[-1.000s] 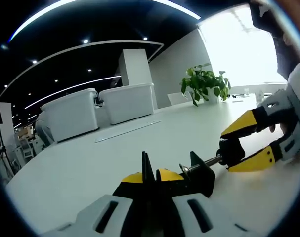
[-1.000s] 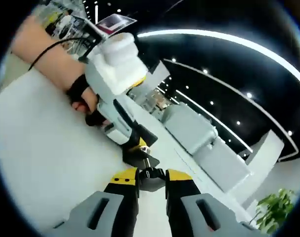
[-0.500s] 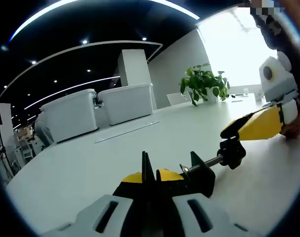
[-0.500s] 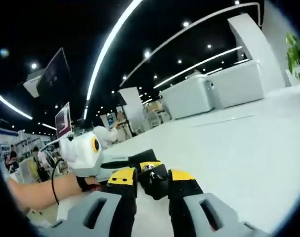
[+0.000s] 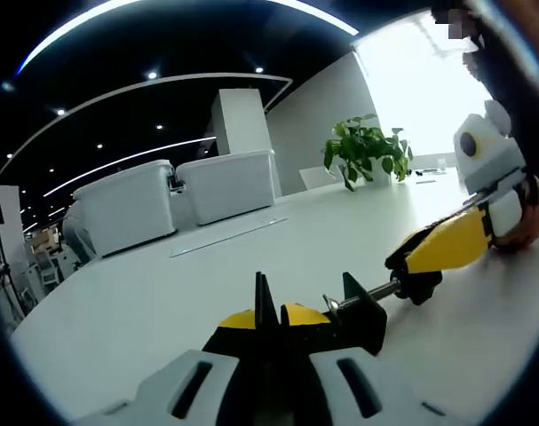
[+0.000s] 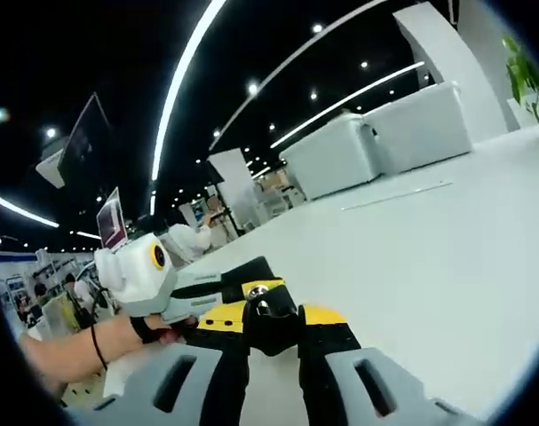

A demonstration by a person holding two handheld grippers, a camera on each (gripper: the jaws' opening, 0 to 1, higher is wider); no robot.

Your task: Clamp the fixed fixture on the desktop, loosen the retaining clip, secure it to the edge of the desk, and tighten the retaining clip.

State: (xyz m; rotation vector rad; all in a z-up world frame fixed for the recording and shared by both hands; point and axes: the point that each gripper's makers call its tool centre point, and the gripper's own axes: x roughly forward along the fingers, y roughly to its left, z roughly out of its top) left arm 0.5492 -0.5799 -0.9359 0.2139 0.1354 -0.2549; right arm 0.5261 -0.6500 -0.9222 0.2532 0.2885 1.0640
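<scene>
A black screw clamp [image 5: 358,312] lies just above the white table [image 5: 145,311]. My left gripper [image 5: 269,318] is shut on its upright frame. The clamp's threaded rod runs right to a black knob [image 5: 417,284]. My right gripper [image 5: 411,266] comes in from the right, one yellow jaw lying over that knob. In the right gripper view the knob [image 6: 267,306] fills the gap between the yellow tips of my right gripper [image 6: 273,318], which is shut on it. Behind the knob are the left gripper [image 6: 242,282] and the hand [image 6: 154,328] holding it.
White boxy cabinets [image 5: 220,185] stand at the table's far side, with a green plant [image 5: 367,151] near a bright window. A thin strip [image 5: 229,235] lies on the table beyond the clamp. People and screens [image 6: 109,235] stand far off in the room.
The right gripper has rolled about the knob's axis while staying on it, so its view has turned strongly. The left gripper and the clamp body have stayed still.
</scene>
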